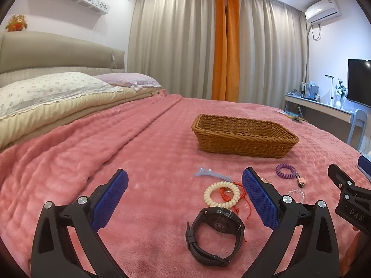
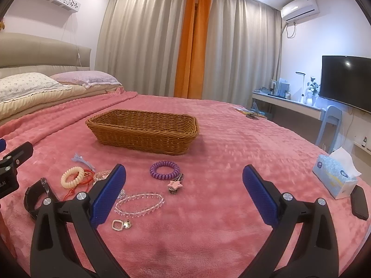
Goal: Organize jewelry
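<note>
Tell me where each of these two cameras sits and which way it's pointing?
Left wrist: rides the left gripper, looking along its open fingers over the black watch toward the curtains; the right gripper shows at the right edge.
Right wrist: rides the right gripper, open, facing likewise over the clear bead bracelet; the left gripper's edge shows at left.
Shared: wicker basket, purple coil, pink blanket.
</note>
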Demonstrator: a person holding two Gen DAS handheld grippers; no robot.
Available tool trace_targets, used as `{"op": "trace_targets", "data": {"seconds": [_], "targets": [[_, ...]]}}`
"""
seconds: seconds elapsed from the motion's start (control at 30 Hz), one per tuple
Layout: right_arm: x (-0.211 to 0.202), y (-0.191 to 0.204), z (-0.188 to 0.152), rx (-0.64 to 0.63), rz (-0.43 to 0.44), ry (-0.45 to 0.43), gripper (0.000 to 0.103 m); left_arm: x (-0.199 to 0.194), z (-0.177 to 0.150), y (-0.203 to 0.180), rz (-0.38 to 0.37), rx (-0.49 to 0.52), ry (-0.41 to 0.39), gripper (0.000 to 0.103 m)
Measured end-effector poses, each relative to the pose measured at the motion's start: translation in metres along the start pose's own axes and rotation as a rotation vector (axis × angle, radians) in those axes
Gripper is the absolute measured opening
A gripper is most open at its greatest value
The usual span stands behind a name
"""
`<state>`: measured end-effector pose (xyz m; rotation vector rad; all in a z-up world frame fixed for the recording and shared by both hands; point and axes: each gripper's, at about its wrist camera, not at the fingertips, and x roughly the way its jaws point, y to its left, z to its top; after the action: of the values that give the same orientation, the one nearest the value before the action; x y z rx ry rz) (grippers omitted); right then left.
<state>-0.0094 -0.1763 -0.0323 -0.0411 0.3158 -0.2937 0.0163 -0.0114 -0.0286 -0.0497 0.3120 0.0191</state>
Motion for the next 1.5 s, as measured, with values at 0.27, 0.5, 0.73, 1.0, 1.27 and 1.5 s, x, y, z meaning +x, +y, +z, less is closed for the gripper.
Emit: {"op": "trace_targets", "data": {"seconds": [0.27, 0.5, 0.73, 1.0, 1.27, 1.5], "targets": [[0.0, 0.0, 0.0, -0.001, -0.001, -0.001, 0.097, 0.0, -0.001, 0.001, -0.001, -0.003, 0.004, 0.096], [0.0, 0.0, -0.001, -0.001, -0.001, -0.001, 0.097, 0.001, -0.002, 0.002, -0.001, -0.003, 0.006, 0.096], [0.0, -0.001, -0.001, -0.002, 0.0, -0.001, 0.097, 0.001, -0.002, 0.003, -0.004, -0.006, 0.01, 0.096], [0.0, 0.0, -0.002, -0.004, 0.001, 0.0, 0.097, 0.0, -0.003, 0.008, -0.019, -0.034, 0.012, 0.096], [0.01, 0.008, -0.003, -0.07, 0.01, 0.068, 0.097, 0.009, -0.001, 0.063, -0.232, -0.206, 0.218, 0.095], [0.025, 0.004, -0.001, -0.055, 0.047, 0.164, 0.096, 0.01, -0.008, 0.045, -0.254, -0.097, 0.41, 0.082]]}}
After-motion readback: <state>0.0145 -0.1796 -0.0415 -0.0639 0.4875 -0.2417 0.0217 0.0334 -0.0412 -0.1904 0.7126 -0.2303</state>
